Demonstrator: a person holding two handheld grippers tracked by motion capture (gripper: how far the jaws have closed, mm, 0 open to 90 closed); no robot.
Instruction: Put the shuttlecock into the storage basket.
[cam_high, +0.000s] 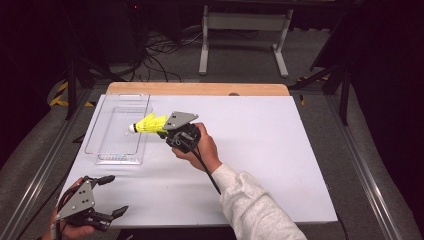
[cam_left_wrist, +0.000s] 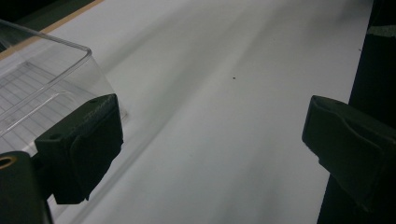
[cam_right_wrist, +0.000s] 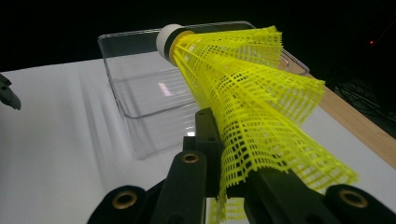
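Black jaws of the left gripper stand spread wide with nothing between them; it sits in the person's left hand at the near left corner of the white table. In the left gripper view its two pads frame bare white tabletop, and the near corner of the clear plastic tray lies just beyond and to the side of one pad, apart from it.

That clear plastic tray rests flat on the table ahead of the left gripper, well apart from it. Its ribbed floor is bare; nothing lies inside it. No label or writing can be read on it.

Next comes the yellow shuttlecock, pinched by its mesh skirt in the right gripper, whose jaws are closed on it. In the right gripper view the shuttlecock rises from between the fingers, its white cork nose pointing away from them toward the tray. From the high view the nose hangs over the tray's right-hand wall, clear of the floor. The person's right hand, in a pale sleeve, holds this gripper just right of the tray.
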